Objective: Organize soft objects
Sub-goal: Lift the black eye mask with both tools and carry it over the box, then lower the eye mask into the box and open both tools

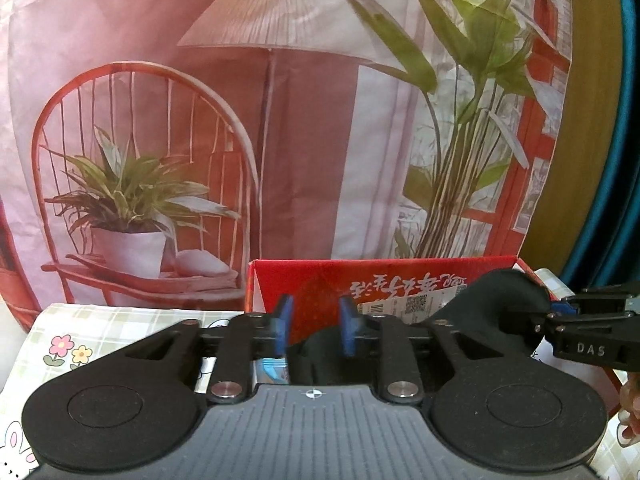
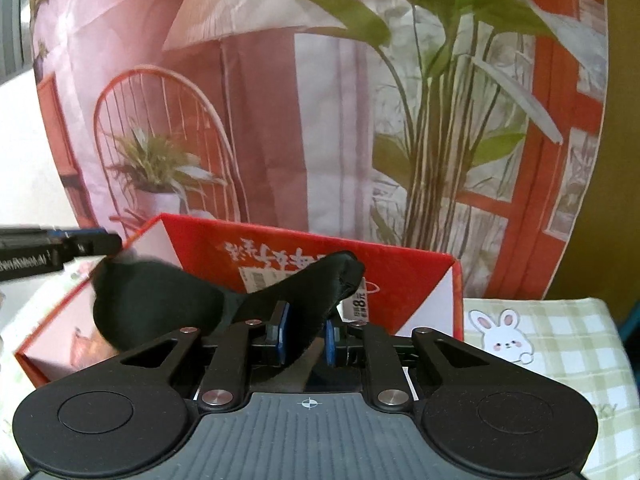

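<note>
A black soft cloth piece (image 1: 500,304) hangs over the open red box (image 1: 320,276). My left gripper (image 1: 316,326) is open; the cloth's near end lies low between its blue pads (image 1: 285,322), which do not press on it. My right gripper (image 1: 548,316) comes in from the right at the cloth's other end. In the right wrist view my right gripper (image 2: 306,338) is shut on the black cloth (image 2: 160,304), whose folded edge rises between the pads above the red box (image 2: 400,280). My left gripper (image 2: 112,242) shows at the left, by the cloth's far end.
The box has white inner walls and a label on its back wall. It stands on a green checked cloth with rabbit prints (image 2: 540,340). A printed backdrop of a chair, lamp and plants (image 1: 200,120) hangs close behind. A person's fingers (image 1: 630,412) show at the right edge.
</note>
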A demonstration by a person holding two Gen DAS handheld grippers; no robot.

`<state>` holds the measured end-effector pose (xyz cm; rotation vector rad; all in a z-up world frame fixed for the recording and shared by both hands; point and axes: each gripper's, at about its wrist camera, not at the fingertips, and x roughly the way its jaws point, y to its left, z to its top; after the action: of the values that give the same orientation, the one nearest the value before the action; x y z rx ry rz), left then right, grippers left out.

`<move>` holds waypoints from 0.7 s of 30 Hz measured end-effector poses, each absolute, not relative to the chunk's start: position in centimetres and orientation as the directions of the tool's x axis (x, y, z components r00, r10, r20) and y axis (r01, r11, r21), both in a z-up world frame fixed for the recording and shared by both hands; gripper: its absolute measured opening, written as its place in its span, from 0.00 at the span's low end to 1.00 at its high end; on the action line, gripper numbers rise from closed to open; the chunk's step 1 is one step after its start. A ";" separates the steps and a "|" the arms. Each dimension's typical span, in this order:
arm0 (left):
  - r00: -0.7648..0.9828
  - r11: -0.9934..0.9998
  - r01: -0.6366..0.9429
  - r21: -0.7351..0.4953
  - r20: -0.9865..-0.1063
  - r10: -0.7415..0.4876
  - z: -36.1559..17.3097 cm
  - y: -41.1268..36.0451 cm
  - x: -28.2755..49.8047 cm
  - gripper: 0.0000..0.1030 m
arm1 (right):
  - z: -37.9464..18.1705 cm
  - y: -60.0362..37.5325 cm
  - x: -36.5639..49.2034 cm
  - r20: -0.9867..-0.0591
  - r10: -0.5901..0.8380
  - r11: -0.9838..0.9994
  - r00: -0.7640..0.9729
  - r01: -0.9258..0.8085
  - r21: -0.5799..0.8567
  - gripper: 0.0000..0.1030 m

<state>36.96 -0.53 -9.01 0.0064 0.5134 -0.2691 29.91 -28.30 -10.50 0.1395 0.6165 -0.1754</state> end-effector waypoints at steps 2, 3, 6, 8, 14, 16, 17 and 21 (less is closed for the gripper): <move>0.847 0.966 0.253 -0.060 -0.469 -0.251 -8.7 -0.4 36.5 0.60 | -10.7 -28.5 29.8 -0.592 -0.123 0.973 0.797 0.214 0.086 0.19; 0.851 0.966 0.254 -0.058 -0.462 -0.251 -8.5 -0.4 36.3 0.61 | -10.7 -28.6 29.6 -0.593 -0.123 0.972 0.796 0.216 0.089 0.20; 0.844 0.963 0.261 -0.063 -0.469 -0.259 -8.1 -0.3 35.9 0.67 | -10.6 -28.6 29.2 -0.595 -0.123 0.973 0.794 0.214 0.085 0.33; 0.842 0.962 0.264 -0.068 -0.470 -0.264 -7.9 -0.3 35.5 0.76 | -10.5 -28.6 28.9 -0.593 -0.119 0.973 0.796 0.213 0.090 0.40; 0.834 0.959 0.275 -0.073 -0.478 -0.275 -7.3 -0.5 33.4 0.93 | -9.7 -27.5 27.5 -0.581 -0.094 0.980 0.809 0.178 0.088 0.69; 0.828 0.958 0.277 -0.078 -0.487 -0.279 -7.2 -0.5 32.7 0.95 | -9.4 -27.1 27.0 -0.578 -0.084 0.982 0.812 0.165 0.088 0.73; 0.826 0.958 0.277 -0.080 -0.489 -0.280 -7.2 -0.5 32.3 0.96 | -9.2 -26.9 26.7 -0.576 -0.080 0.983 0.814 0.159 0.088 0.80; 0.822 0.959 0.274 -0.078 -0.499 -0.275 -7.2 -0.5 30.5 0.96 | -8.9 -25.9 25.5 -0.567 -0.067 0.986 0.821 0.142 0.089 0.89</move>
<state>30.49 -0.50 -7.18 -0.0027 0.5311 -0.2917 25.48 -25.93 -8.86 0.1291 0.5979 -0.1112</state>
